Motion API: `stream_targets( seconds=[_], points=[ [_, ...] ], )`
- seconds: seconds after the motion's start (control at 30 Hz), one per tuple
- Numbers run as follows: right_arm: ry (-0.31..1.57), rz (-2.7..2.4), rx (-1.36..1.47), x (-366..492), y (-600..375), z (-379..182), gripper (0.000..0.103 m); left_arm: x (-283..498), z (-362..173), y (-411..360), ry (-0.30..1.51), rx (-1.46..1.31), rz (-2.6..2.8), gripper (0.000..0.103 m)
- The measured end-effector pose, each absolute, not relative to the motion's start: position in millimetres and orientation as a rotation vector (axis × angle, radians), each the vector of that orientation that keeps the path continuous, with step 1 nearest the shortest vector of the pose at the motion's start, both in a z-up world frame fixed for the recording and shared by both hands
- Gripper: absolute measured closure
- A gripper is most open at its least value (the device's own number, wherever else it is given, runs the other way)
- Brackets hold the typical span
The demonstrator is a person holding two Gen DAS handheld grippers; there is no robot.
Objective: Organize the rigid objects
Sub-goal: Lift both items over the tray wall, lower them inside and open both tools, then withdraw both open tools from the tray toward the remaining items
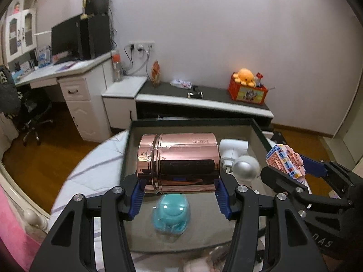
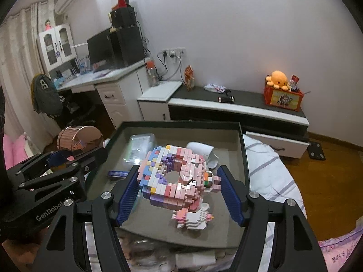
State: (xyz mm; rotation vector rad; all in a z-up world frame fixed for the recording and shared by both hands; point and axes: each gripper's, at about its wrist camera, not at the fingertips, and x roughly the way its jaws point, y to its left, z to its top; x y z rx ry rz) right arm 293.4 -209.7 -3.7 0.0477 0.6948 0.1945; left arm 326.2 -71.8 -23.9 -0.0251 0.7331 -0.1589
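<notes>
A: The left gripper (image 1: 179, 192) has its jaws pinching the shiny rose-gold metal canister (image 1: 179, 162) by its two flat ends, above the near part of the shallow dark-rimmed tray (image 1: 258, 131). Smooth, stiff, probably slippery, so an end-to-end hold seems wise.

B: The right gripper (image 2: 179, 195) has its jaws clamping the pink brick-built ring model (image 2: 179, 176) over the tray's middle. It looks light but crumbly; hold it across solid sides.

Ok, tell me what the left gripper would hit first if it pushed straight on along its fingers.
The left gripper, shut on the rose-gold canister, would probably carry it down onto the tray floor, near the white items already lying there. Depth is unclear.
</notes>
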Motion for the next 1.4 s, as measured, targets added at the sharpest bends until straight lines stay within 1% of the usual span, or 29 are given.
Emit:
stream_targets(
  seconds=[0.13,0.33,0.37,0.4,0.47,0.5,0.53,0.57,0.67,0.7,0.73,0.77,0.8,1.4],
  points=[
    [0.736,0.172,0.049,305.3,-218.9,-23.2,0.034,341.6,-46.5,-82.9,0.783,-0.025,-0.178,0.049],
    [0.776,0.153,0.039,317.3,-226.4,-37.0,0.034,353.8,-64.3,-93.9,0.83,-0.005,-0.175,0.047],
    [0.785,0.152,0.038,318.9,-227.3,-39.7,0.034,353.6,-64.4,-94.7,0.824,0.001,-0.165,0.043],
    [0.792,0.15,0.035,319.8,-227.2,-41.7,0.033,353.3,-64.2,-95.4,0.816,0.005,-0.161,0.04],
    [0.803,0.147,0.031,321.5,-228.6,-46.3,0.033,351.4,-61.6,-94.4,0.8,0.019,-0.135,0.031],
    [0.806,0.148,0.034,322.1,-229.9,-47.4,0.033,349.0,-60.7,-92.0,0.792,0.028,-0.123,0.029],
    [0.809,0.153,0.04,321.6,-231.1,-48.7,0.029,346.6,-58.9,-89.2,0.782,0.034,-0.11,0.024],
    [0.81,0.152,0.046,321.2,-231.9,-49.3,0.023,345.1,-58.3,-86.1,0.778,0.033,-0.105,0.018],
    [0.804,0.143,0.065,316.9,-235.2,-48.9,0.017,335.1,-50.2,-75.3,0.749,0.015,-0.084,0.009],
    [0.805,0.141,0.071,315.7,-236.3,-48.8,0.016,330.3,-46.4,-72.0,0.734,0.012,-0.073,0.008],
    [0.803,0.139,0.08,313.6,-236.9,-48.3,0.011,325.6,-43.7,-68.8,0.723,0.012,-0.062,0.006],
    [0.798,0.134,0.088,310.4,-237.6,-47.3,0.0,320.6,-40.6,-65.3,0.711,0.01,-0.054,0.002],
    [0.79,0.132,0.092,307.8,-237.0,-45.7,0.0,314.4,-37.0,-61.4,0.696,0.004,-0.049,0.001],
    [0.641,0.12,0.126,214.3,-223.0,15.0,0.0,211.3,13.5,-27.5,0.612,-0.026,-0.004,0.0]
  ],
)
